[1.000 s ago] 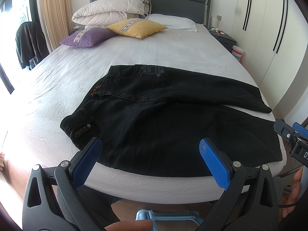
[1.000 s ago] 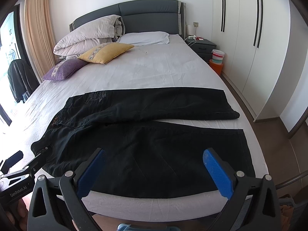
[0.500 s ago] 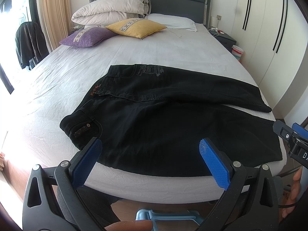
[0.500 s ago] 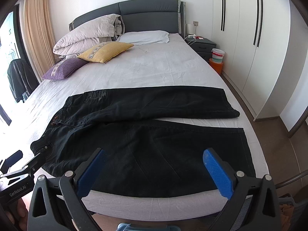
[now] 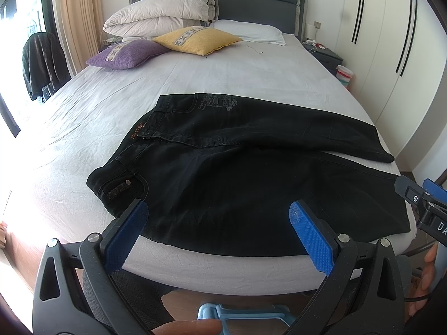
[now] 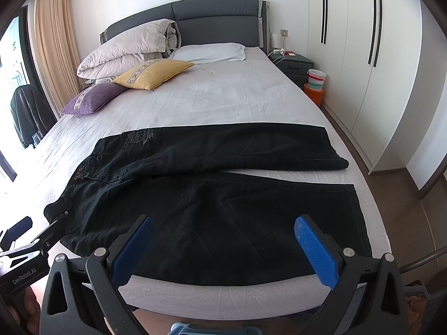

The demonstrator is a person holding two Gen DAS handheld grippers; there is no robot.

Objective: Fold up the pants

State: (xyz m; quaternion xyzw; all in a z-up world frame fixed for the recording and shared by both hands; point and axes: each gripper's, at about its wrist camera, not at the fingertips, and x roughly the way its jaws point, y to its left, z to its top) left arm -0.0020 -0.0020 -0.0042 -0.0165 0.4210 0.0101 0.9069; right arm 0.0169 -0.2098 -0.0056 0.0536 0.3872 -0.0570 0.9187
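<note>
left wrist: black pants (image 5: 245,173) lie spread, unfolded.

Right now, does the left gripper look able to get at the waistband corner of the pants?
Probably yes: the left gripper is open and hovers above the bed's near edge, with nothing between it and the waistband corner.

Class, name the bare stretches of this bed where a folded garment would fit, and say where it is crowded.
Free: the wide sheet between the black pants and the cushions, and the strip left of the waistband. A thin wedge lies between the two legs. Crowded: the headboard end, with duvet, yellow cushion, purple cushion and pillow.
</note>
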